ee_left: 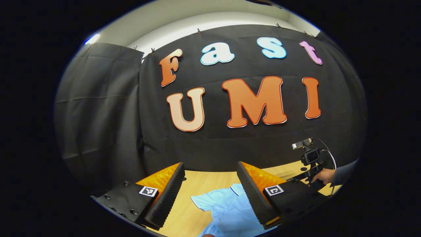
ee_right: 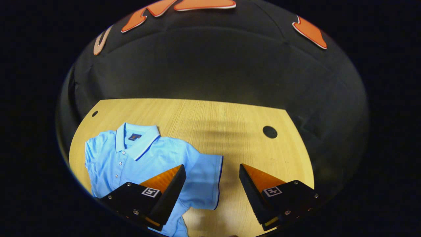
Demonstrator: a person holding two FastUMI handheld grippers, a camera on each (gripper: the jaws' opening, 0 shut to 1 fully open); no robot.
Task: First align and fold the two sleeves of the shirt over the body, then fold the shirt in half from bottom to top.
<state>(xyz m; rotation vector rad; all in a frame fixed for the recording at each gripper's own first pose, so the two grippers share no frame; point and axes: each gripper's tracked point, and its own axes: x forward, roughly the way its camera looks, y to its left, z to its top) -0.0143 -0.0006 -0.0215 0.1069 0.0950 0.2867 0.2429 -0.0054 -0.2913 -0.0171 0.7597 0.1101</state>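
Shirt [ee_right: 131, 158] lies face up on the wooden table [ee_right: 230, 125], collar toward the wall, 1 sleeve [ee_right: 205, 181] out flat and no fold made — both folds remain — while the left gripper [ee_left: 210, 189] and right gripper [ee_right: 212, 191] hover spread and empty, the hem cut off below.

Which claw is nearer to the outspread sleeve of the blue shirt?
Right. The right claw hovers open directly over the sleeve, its fingers either side of the cuff. The left claw is open too, aimed higher, above the shirt.
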